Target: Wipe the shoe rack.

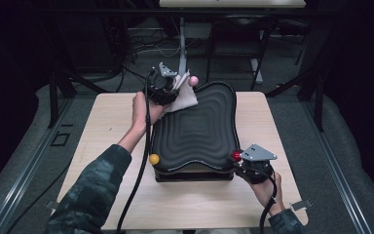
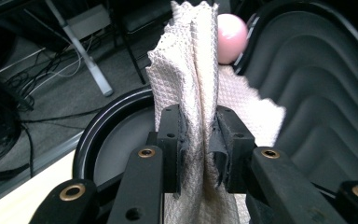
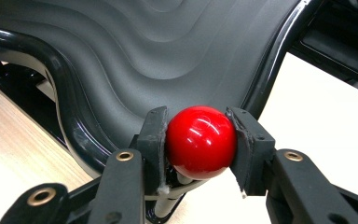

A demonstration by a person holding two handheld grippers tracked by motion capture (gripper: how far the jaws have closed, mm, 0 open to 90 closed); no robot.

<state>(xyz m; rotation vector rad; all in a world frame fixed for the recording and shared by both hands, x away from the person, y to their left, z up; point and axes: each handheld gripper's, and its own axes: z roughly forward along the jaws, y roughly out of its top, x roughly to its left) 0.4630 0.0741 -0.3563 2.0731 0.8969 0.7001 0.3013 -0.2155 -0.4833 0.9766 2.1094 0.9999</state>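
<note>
Two grips: soft, light waffle cloth bunched in left claw at tray's upper-left corner near centre frame, best pinched by folds; hard, glossy, likely slippery red ball clamped in right claw lower right.

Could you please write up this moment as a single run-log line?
left gripper: shut on cloth, at tray's far corner by pink ball | right gripper: shut on red ball | black ridged tray: on table
</note>
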